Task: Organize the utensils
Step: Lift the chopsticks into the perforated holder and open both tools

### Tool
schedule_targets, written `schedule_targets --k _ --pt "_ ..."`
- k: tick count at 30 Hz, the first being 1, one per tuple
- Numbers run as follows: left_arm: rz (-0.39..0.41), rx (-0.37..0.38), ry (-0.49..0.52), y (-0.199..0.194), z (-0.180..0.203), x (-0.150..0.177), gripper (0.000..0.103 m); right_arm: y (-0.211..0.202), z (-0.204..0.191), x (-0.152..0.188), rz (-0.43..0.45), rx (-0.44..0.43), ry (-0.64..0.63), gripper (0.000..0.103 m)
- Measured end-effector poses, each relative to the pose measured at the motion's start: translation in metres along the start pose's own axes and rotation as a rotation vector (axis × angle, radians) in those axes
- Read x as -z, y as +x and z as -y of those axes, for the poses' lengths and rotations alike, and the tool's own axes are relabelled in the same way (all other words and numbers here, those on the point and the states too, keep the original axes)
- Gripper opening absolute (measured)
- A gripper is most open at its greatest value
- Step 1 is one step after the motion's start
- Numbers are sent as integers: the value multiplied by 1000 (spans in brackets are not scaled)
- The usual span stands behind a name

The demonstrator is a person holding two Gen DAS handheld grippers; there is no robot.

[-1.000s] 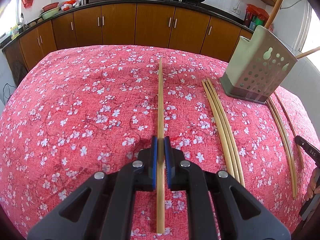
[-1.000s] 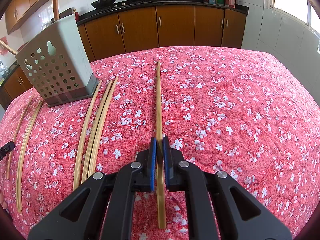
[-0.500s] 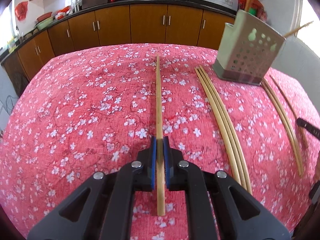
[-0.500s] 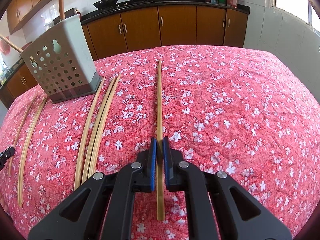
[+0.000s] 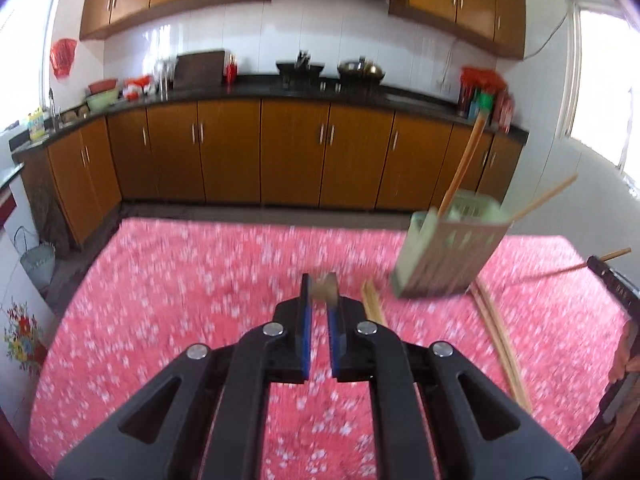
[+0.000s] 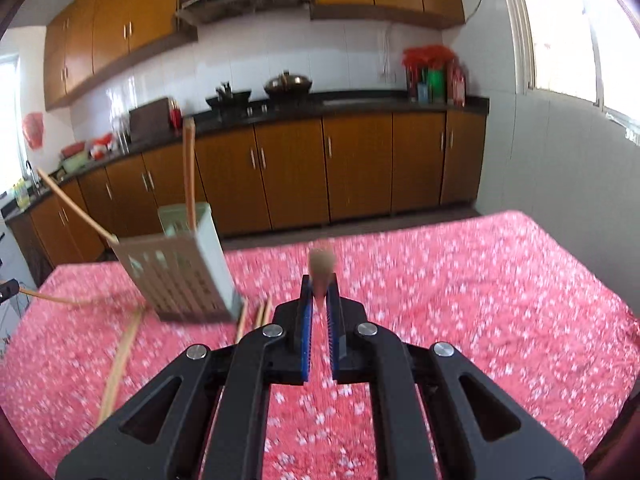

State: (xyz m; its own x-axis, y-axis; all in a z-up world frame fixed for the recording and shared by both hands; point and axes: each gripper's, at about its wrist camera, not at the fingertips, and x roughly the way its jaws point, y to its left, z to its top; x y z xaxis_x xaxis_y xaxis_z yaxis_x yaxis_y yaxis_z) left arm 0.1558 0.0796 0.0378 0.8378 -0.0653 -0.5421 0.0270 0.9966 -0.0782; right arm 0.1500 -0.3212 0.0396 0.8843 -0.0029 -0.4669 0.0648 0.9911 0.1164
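Two claws are up in the air above the worktop [image 5: 160,320], which wears a red cloth with small white flowers. Both are tipped a little downward, toward the far kitchen cabinets [image 5: 296,152].

The left claw [image 5: 320,300] is closed on one chopstick [image 5: 325,287]. The stick points almost straight away from its camera, so only a blurred stub shows between the blue pads [image 5: 306,332].

The right claw [image 6: 319,300] is closed in the same way on its own chopstick [image 6: 322,266], which also shows as a short blurred end above the pads.

The pale green holder [image 5: 444,256] with holes in its wall stands on the far side of the worktop, to the right of the left claw and to the left of the right claw. Some sticks [image 5: 464,164] already stand in it and lean outward.

More loose chopsticks [image 5: 500,332] lie on the cloth beside the holder, on both of its sides. Everything low in both views is smeared by blur.
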Motion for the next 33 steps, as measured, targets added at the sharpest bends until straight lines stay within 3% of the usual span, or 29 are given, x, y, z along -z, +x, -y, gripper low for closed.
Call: schedule_targets --k 6,13,18,23,27,33 --pt "47 41 34 -20 16 -21 8 -14 -6 -18 38 -48 22 7" --pt "125 166 70 -61 54 -42 8 -47 -22 -55 88 -221 61 8" --pt "217 205 91 -79 84 -61 8 -66 -43 -79 161 -311 53 7" --pt "313 202 42 -75 103 -88 8 -64 -63 -100 240 -304 33 8" --pt "335 199 -10 -58 107 -104 8 -47 -72 -108 267 -272 22 7" --pt "273 183 -10 -6 114 -101 8 -4 -78 -97 171 -251 21 8"
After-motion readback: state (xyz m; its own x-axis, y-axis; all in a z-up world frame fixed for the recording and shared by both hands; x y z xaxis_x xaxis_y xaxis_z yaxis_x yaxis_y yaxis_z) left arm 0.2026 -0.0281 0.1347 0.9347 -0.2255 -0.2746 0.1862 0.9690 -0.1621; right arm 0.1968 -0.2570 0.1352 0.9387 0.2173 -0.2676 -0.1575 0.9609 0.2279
